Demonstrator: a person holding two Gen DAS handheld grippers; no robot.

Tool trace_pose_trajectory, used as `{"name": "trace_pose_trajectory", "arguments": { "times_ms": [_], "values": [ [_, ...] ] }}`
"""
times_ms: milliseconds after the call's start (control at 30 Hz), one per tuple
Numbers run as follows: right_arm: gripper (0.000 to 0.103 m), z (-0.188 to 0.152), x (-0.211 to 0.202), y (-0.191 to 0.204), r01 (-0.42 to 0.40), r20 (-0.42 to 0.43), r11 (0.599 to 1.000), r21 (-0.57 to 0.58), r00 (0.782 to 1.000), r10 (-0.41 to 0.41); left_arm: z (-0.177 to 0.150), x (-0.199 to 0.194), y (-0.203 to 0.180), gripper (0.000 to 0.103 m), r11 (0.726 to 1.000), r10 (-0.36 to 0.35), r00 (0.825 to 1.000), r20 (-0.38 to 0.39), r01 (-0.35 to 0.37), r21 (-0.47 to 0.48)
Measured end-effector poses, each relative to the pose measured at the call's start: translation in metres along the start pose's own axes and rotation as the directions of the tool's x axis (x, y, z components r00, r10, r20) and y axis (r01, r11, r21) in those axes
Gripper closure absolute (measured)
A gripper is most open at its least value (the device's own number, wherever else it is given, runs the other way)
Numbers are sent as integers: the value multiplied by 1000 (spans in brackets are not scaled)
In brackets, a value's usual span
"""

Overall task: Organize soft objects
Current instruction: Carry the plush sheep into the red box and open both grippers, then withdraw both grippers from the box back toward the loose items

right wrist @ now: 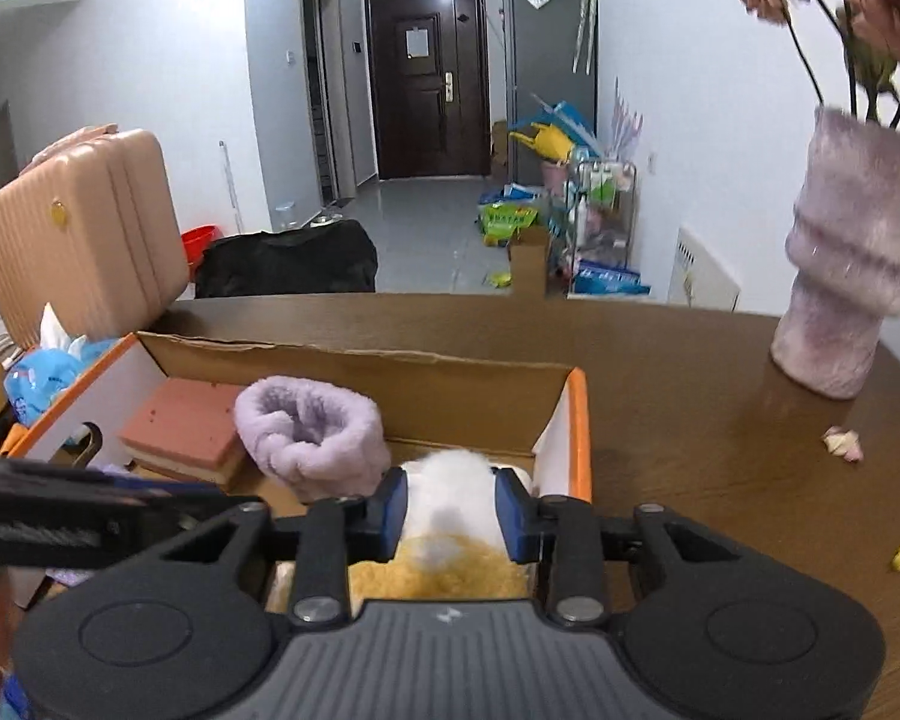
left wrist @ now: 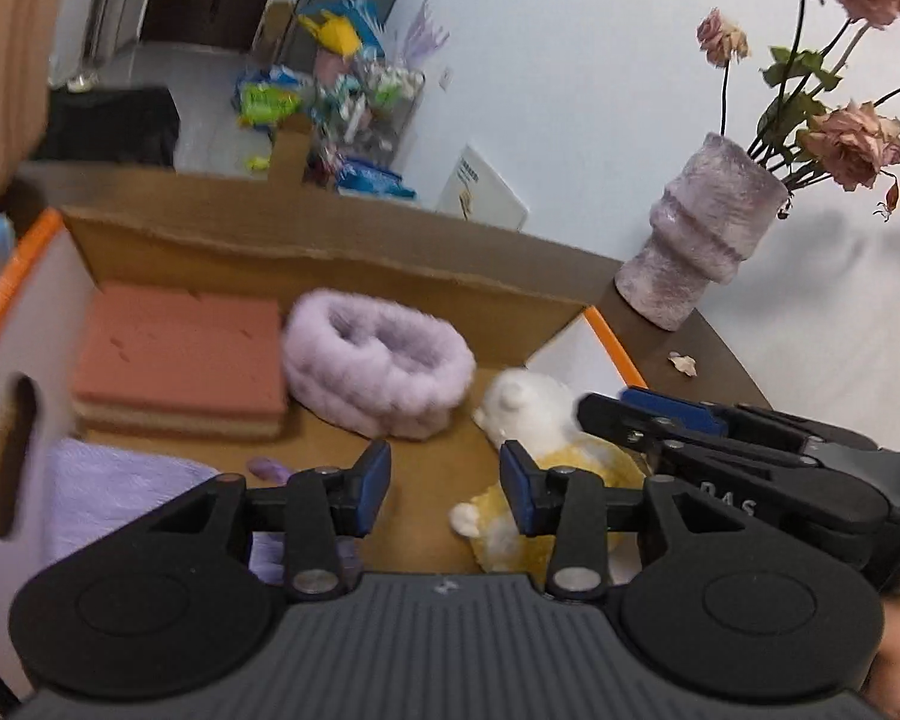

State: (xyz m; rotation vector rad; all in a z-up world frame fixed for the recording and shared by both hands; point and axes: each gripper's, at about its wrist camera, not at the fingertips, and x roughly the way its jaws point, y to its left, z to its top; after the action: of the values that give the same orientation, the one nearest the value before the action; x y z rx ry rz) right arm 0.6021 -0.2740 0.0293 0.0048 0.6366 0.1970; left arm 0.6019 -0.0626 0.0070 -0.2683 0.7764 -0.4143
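Right wrist view: the right gripper (right wrist: 450,510) has its blue pads pressed on either side of a white and yellow plush toy (right wrist: 447,495), at the right end of the open cardboard box (right wrist: 354,372). A pink sponge block (right wrist: 180,420) and a purple fluffy band (right wrist: 312,429) lie inside the box. Left wrist view: the left gripper (left wrist: 444,483) stands partly open over the box floor with nothing between its fingers. A purple cloth (left wrist: 120,486) lies at the near left corner.

box (right wrist: 354,363) on the worktop (right wrist: 660,348); in it, left to right: sponge (right wrist: 177,420), headband (right wrist: 312,426), plush toy (right wrist: 450,474); towel (left wrist: 108,480) before the sponge; vase (right wrist: 840,294) right of the box.
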Motion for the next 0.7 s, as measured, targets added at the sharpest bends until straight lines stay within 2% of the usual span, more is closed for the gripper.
{"name": "trace_pose_trajectory", "arguments": {
  "times_ms": [100, 133, 167, 233, 267, 333, 400, 433, 500, 567, 633, 700],
  "values": [
    [70, 5, -22, 3, 13, 24, 1000, -12, 1000, -12, 6, -26, 2, 56, 998, 45, 998, 36, -47, 50],
    [69, 9, -32, 4, 19, 34, 1000, -19, 999, -18, 7, -38, 0, 53, 994, 78, 995, 60, -82, 75],
    [64, 12, -45, 6, 26, 45, 999, -29, 999, -25, 7, -52, -1, 50, 989, 103, 991, 86, -112, 100],
    [56, 17, -74, 4, 42, 74, 998, -52, 997, -38, 9, -82, -5, 34, 978, 137, 981, 137, -156, 137],
    [47, 21, -87, 6, 55, 92, 997, -62, 995, -50, 8, -97, -6, 30, 974, 155, 974, 163, -178, 140],
    [31, 21, -116, 6, 76, 121, 995, -70, 990, -67, 7, -126, -6, 2, 963, 206, 954, 218, -237, 125],
    [7, 17, -144, 9, 80, 178, 994, -74, 982, -66, -2, -155, -9, 0, 945, 271, 916, 296, -311, 98],
    [3, 11, -160, 12, 75, 230, 994, -80, 972, -55, -6, -168, -9, 0, 939, 284, 902, 325, -331, 97],
    [0, 0, -185, 17, 79, 317, 993, -93, 947, -46, -18, -189, -13, 0, 924, 299, 874, 382, -365, 114],
    [0, -9, -203, 23, 84, 360, 992, -94, 932, -45, -28, -208, -17, 0, 917, 299, 851, 432, -382, 118],
    [0, -14, -217, 27, 77, 377, 993, -88, 925, -39, -34, -222, -21, 0, 916, 298, 841, 451, -385, 112],
    [0, -17, -228, 31, 64, 382, 995, -80, 924, -28, -38, -234, -25, 0, 919, 291, 840, 458, -379, 111]
  ]
}}
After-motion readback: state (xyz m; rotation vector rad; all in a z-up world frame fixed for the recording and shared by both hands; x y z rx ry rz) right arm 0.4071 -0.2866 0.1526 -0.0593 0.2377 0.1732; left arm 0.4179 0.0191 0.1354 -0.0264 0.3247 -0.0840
